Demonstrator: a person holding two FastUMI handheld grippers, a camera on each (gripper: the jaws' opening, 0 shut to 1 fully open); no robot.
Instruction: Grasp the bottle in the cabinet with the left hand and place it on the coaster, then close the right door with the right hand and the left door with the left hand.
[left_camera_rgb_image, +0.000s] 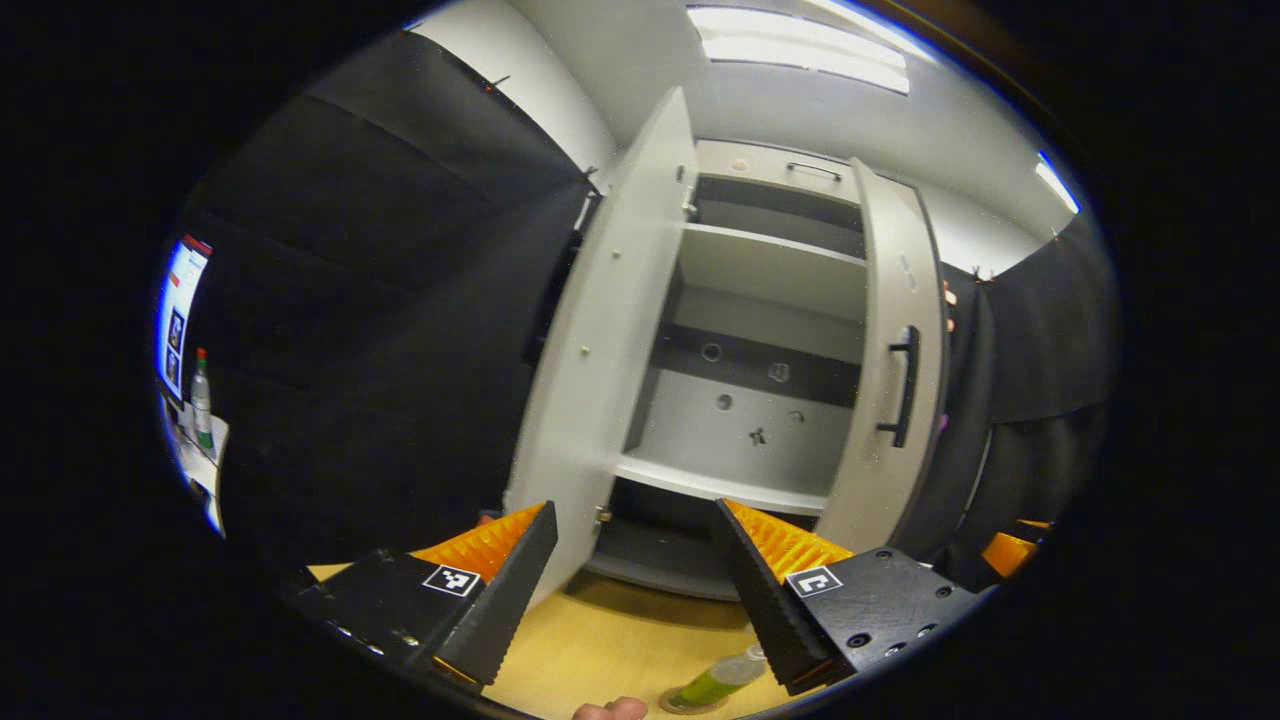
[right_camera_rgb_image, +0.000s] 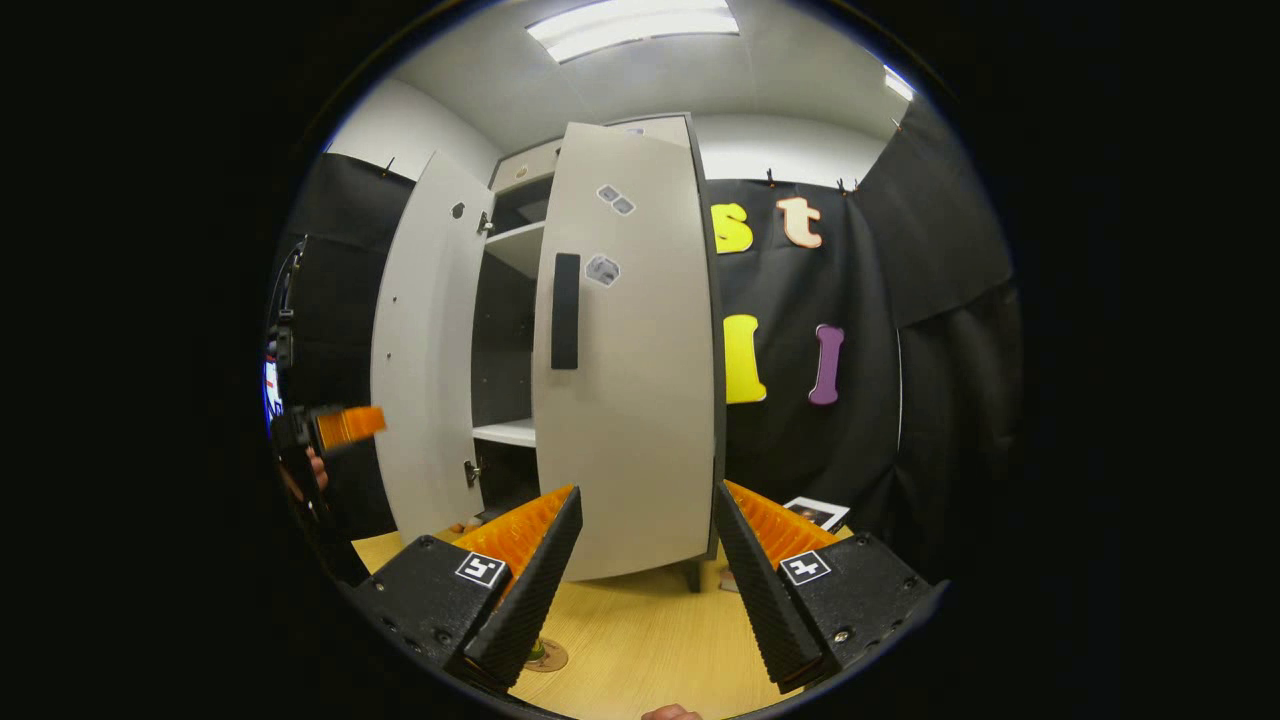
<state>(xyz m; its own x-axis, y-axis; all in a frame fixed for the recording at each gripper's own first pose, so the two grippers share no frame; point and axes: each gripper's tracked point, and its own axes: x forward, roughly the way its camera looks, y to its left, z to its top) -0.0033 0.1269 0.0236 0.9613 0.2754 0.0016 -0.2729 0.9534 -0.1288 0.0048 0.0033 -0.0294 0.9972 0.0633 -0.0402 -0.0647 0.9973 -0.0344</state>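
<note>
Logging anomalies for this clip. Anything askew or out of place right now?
Nothing damaged or spilled. The green bottle is out of the cabinet on the wooden tabletop. Both cabinet doors stand ajar: left door, right door.

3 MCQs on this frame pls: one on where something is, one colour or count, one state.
1. Where is the bottle?
A. on the upper cabinet shelf
B. on the coaster on the wooden table
C. in the left gripper

2. What colour is the liquid in the bottle?
A. green
B. red
C. blue

3. How does the right door stand?
A. fully shut
B. removed
C. partly closed, left door wide open

Key: 1 B, the bottle stands on the coaster below the open left gripper. 2 A, it shows green. 3 C, a gap to the shelves remains, with the open right gripper facing that door.
</note>
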